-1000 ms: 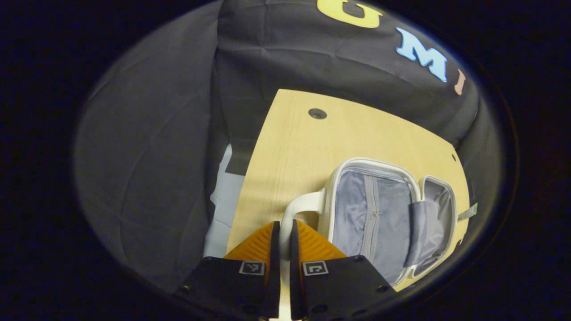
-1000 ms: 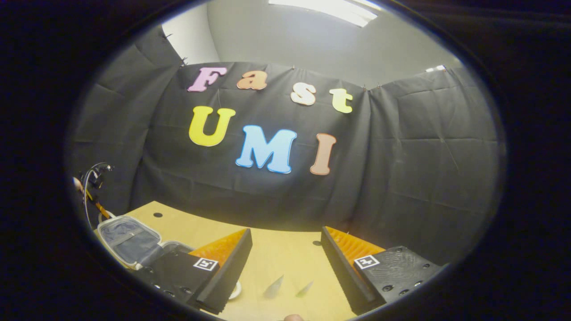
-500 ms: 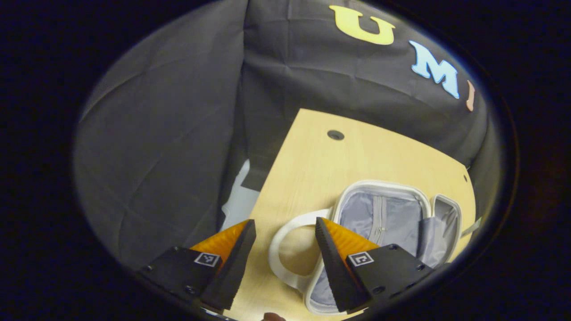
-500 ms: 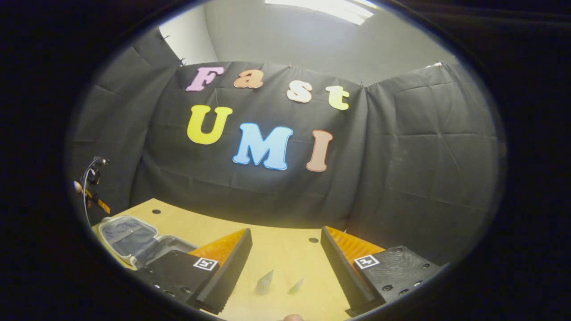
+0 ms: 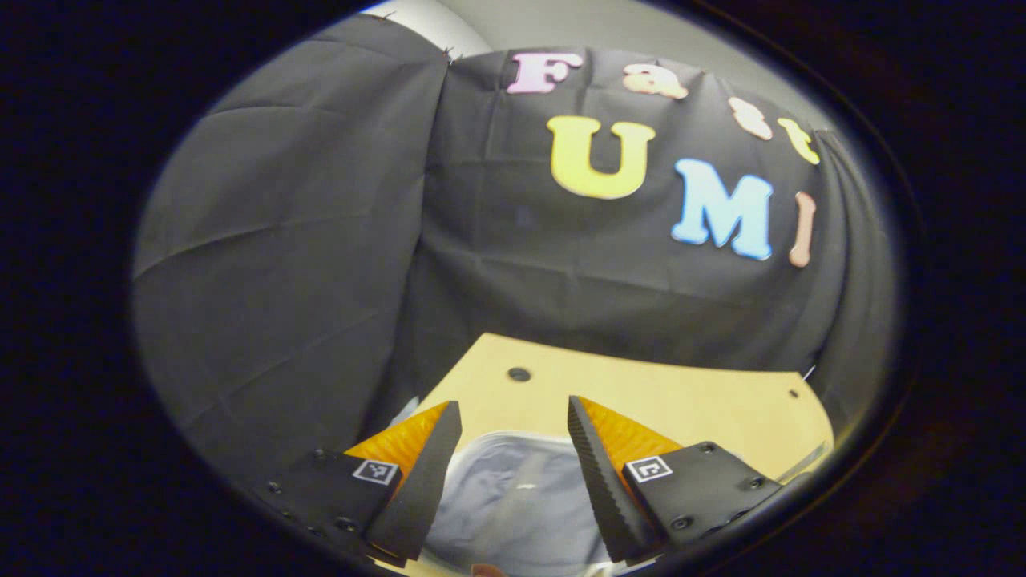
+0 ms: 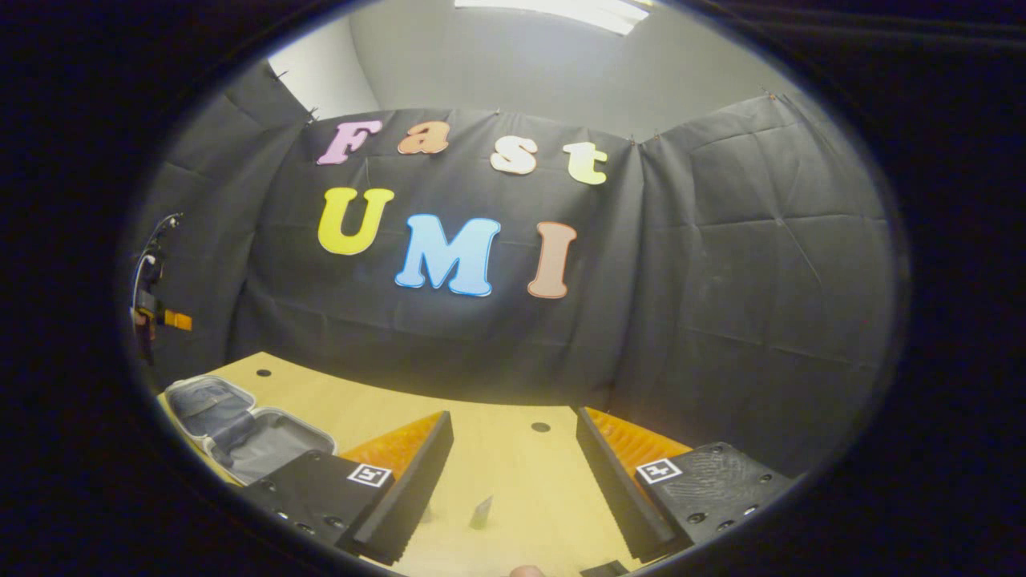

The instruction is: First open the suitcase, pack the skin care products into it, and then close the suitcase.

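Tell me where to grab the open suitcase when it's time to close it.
Take the suitcase by the raised rim of its far half, coming from the outer side and swinging it over. It lies open flat, grey lining up, so the thin rim probably suits the open left gripper.

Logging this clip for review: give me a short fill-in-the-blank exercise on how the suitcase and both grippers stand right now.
1. The suitcase lies ____ on the wooden table, its grey lining showing.
2. The left gripper has its jaws ____, holding nothing.
3. The right gripper is ____, with bare tabletop between its fingers.

Missing words: open; open; open
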`<state>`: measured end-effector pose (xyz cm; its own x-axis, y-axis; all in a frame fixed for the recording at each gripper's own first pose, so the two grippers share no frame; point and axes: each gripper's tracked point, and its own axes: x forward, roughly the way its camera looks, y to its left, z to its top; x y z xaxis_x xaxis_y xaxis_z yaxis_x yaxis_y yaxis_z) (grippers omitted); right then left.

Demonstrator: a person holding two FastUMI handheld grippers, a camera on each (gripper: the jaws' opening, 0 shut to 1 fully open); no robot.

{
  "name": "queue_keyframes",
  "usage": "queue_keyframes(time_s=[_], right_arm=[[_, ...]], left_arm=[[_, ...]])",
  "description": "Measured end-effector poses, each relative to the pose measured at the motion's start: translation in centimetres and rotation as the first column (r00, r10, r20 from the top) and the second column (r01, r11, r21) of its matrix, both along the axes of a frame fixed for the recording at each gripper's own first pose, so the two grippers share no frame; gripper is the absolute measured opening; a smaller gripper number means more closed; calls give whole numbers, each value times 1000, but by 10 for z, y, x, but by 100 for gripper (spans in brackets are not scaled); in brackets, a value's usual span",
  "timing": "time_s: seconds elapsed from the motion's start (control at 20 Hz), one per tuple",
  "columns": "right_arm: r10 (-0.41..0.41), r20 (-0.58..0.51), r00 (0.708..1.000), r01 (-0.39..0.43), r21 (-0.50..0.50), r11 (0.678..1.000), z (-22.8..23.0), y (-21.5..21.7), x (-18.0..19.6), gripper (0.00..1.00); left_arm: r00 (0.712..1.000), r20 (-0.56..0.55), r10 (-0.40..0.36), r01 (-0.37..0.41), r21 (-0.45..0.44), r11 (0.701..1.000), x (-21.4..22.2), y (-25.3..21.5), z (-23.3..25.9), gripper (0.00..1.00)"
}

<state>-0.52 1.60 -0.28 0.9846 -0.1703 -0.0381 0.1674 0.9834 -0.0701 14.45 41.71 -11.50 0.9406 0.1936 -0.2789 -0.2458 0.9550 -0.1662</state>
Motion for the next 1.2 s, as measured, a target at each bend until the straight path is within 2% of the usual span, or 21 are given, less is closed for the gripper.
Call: queue_keyframes(time_s=[0.15, 0.35, 0.45, 0.6, 0.75, 0.85, 1.0, 1.2], right_arm=[[36, 1, 999, -36, 15, 999, -3, -11, 2, 94], [69, 5, 998, -69, 24, 997, -8, -26, 6, 94], [83, 8, 997, -83, 35, 996, -10, -33, 7, 94], [89, 5, 996, -90, 27, 996, -15, -47, 11, 94], [110, -13, 994, -109, 44, 993, -25, -53, 16, 94], [124, -37, 992, -122, 50, 991, -34, -57, 18, 94], [141, -62, 988, -139, 38, 990, -48, -60, 17, 94], [157, -106, 982, -155, 25, 988, -71, -60, 15, 94]], left_arm=[[988, 129, -88, 87, 7, 996, 10, -94, 23, 87], [963, 202, -176, 169, 50, 984, 13, -205, 34, 86], [942, 245, -228, 221, 54, 974, 14, -262, 33, 86], [905, 277, -323, 325, 41, 945, 10, -355, 25, 87], [863, 280, -420, 419, 69, 905, 2, -440, 9, 87], [835, 271, -478, 468, 106, 877, -6, -485, -11, 95], [804, 256, -536, 528, 105, 843, -14, -533, -48, 95], [796, 199, -572, 572, 62, 818, -10, -568, -114, 95]])
